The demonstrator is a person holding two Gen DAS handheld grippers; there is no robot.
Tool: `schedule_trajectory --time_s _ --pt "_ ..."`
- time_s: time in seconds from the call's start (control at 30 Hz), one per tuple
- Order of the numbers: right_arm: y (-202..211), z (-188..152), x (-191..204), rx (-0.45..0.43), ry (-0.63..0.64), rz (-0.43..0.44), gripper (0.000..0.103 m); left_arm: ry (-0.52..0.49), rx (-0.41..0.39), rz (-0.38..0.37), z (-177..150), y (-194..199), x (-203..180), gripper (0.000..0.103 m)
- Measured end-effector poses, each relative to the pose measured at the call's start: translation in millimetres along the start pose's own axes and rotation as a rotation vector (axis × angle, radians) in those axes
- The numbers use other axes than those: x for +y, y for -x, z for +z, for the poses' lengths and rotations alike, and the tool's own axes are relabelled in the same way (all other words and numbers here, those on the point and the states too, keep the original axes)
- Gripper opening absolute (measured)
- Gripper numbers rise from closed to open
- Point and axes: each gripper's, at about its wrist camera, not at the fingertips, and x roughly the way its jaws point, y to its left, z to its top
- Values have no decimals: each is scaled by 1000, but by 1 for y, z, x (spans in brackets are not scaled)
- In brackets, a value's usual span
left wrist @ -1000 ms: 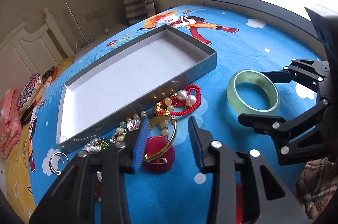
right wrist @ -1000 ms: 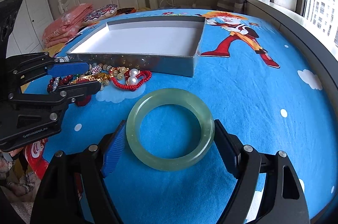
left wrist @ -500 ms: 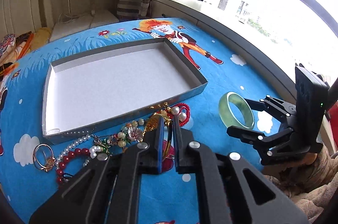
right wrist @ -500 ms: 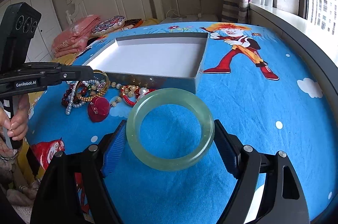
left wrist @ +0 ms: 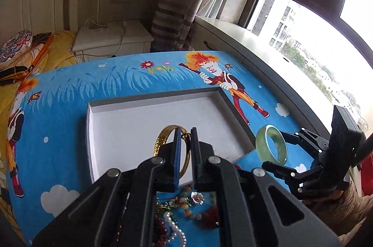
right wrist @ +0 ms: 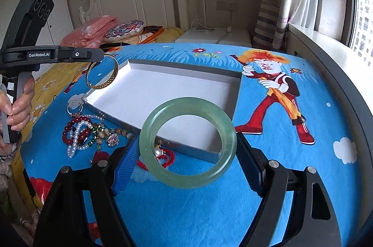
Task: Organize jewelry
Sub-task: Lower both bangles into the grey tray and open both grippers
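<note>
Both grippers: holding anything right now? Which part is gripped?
Left gripper pinches the gold bangle by its thin band, the hoop hanging free. Right gripper clamps the green jade bangle across its outer rim, on opposite sides.

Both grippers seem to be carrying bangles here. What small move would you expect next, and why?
Probably lower the left gripper and release. It is shut on the gold bangle, held off the bedsheet at the white box edge. The right gripper, clamping the green bangle, can follow.
</note>
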Motion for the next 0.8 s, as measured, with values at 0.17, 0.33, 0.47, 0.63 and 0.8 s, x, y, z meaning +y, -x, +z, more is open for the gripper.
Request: schedule_trajectory --time_s 0.17,0.33,0.47,0.63,0.8 --pt "-47 35 -4 73 30 33 76 27 45 94 24 -39 28 8" --pt "-93 65 -14 180 48 95 76 -87 67 336 29 -69 35 8" --pt "-127 78 -16 273 81 66 76 -205 89 476 25 -90 27 8" --pt "-153 78 -10 310 153 -62 76 -244 147 520 14 -123 24 9" --pt "-138 87 -18 228 131 -109 93 -199 166 475 6 -131 30 48"
